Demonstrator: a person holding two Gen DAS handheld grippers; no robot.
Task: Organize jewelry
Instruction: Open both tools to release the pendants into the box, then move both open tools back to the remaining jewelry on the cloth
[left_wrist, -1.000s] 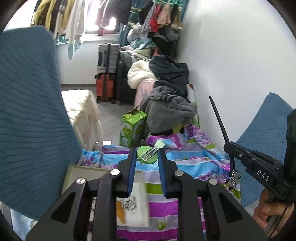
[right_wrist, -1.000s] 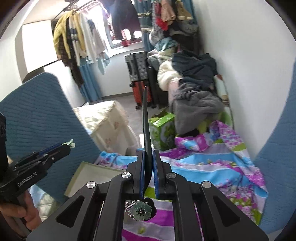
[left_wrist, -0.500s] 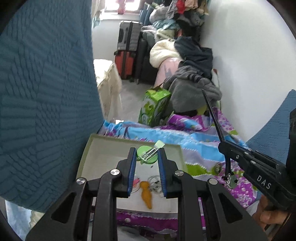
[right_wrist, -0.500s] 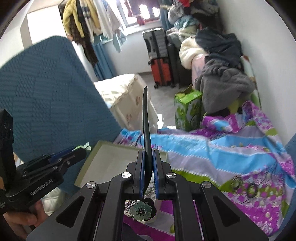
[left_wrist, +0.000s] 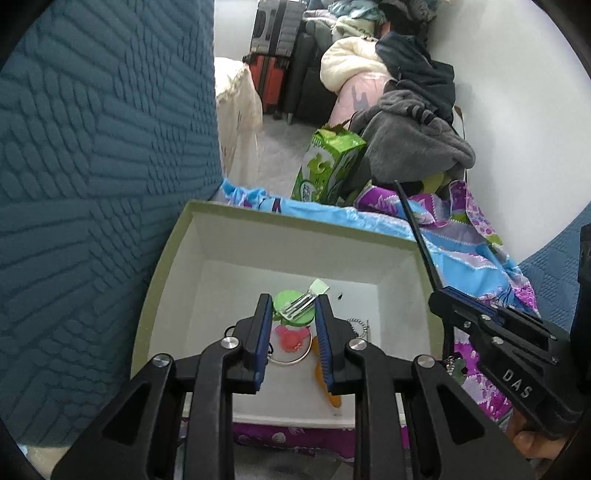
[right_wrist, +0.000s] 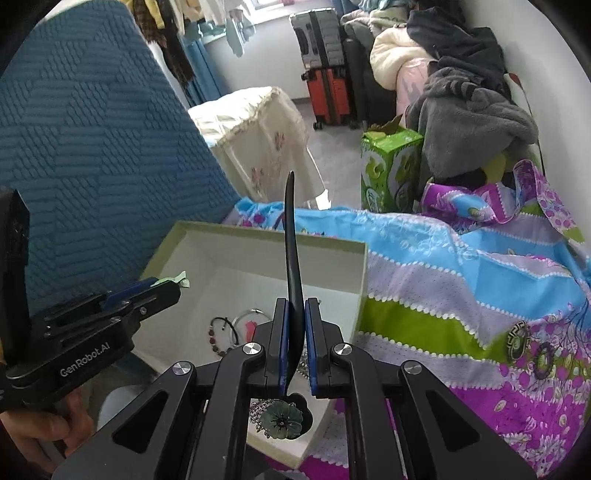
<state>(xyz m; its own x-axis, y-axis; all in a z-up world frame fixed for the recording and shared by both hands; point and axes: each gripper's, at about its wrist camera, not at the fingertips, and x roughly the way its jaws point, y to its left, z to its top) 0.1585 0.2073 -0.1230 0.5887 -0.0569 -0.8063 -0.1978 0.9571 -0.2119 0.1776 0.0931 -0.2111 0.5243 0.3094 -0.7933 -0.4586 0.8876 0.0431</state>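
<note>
Both tools are matte black plastic frames with triangular cut-outs. The left tool (left_wrist: 290, 314) has 2 fingers (left_wrist: 261, 332) lined with blue pads, and 4 round silver screws sit across its linkage. The right tool (right_wrist: 295, 332) is built the same, blue-padded, with 4 silver screws. From the side, the left tool's body reads "GenRobot.AI" in white; the right tool's reads "DAS", at 4 o'clock in the left view.

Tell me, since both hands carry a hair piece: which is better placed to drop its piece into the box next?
Left, probably. Its tongs hold the green hair clip over the box interior; the right tongs' black hairpin hangs near the box's edge.
</note>
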